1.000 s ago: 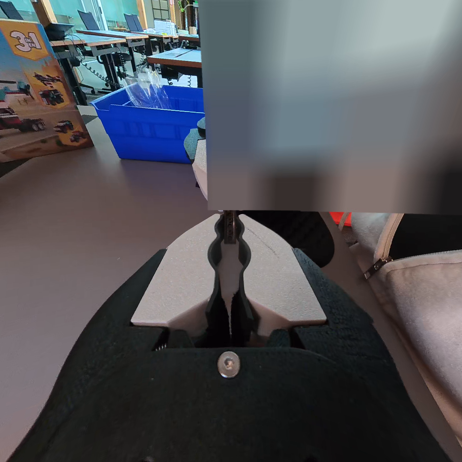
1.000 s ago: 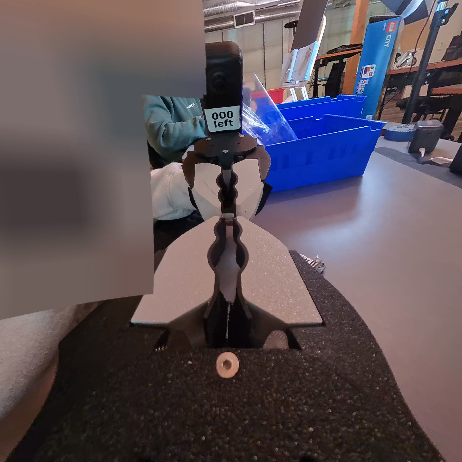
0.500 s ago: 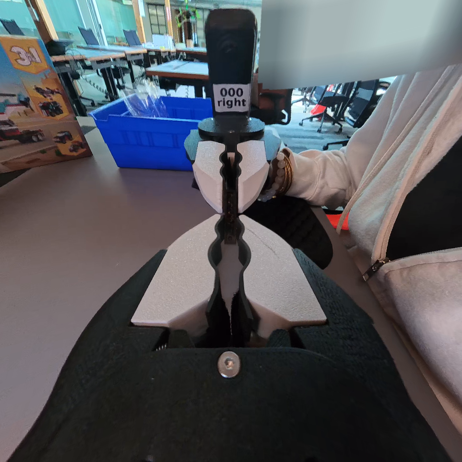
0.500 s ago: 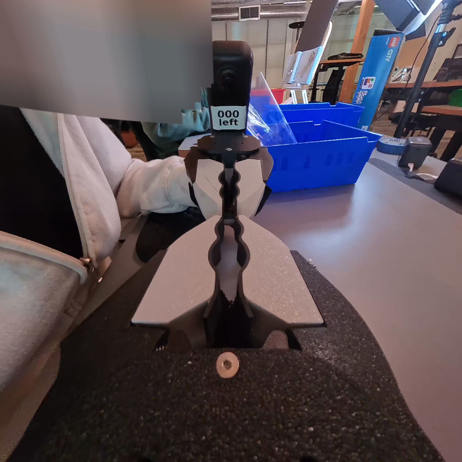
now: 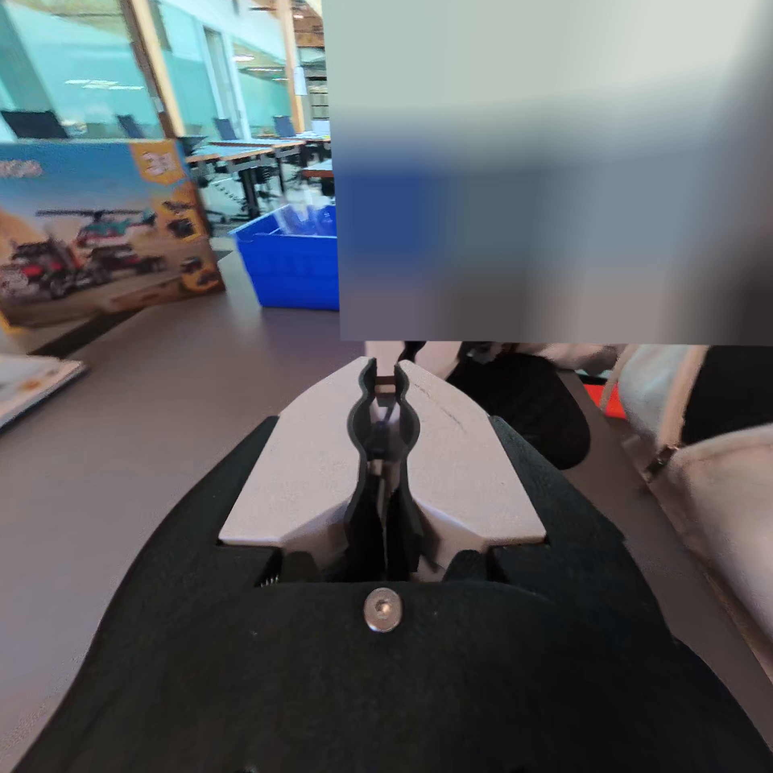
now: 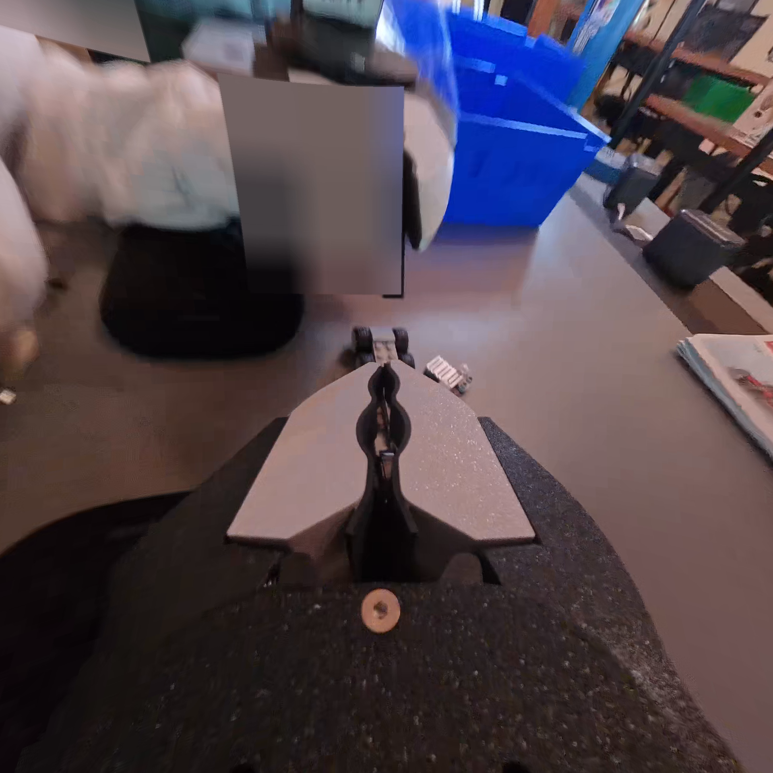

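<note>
**Two handheld grippers over a grey tabletop in an open office**

An open office with rows of desks and glass walls is stretching behind a grey tabletop (image 5: 125, 418). A blue bin (image 5: 293, 267) is standing toward the far edge, and a picture-printed toy box (image 5: 100, 234) is standing upright beside it. A booklet (image 6: 736, 376) is lying near the right edge, and a dark cube-shaped object (image 6: 690, 251) is sitting farther along that edge.

The left gripper (image 5: 385, 376) is pinching a small brown and tan piece (image 5: 385, 385) right at its tips; the jaws are standing slightly apart, pressing on its two sides. A person's pale sleeve and zipped jacket (image 5: 711, 481) are filling the near right side.

The right gripper (image 6: 385, 367) is hovering above the tabletop with its jaws pressed together at the tips, nothing showing between them. Just beyond the tips, a small grey toy vehicle with black wheels (image 6: 381, 345) is resting on the tabletop. A little ribbed grey part (image 6: 446, 372) is lying just beside it to the right.
</note>
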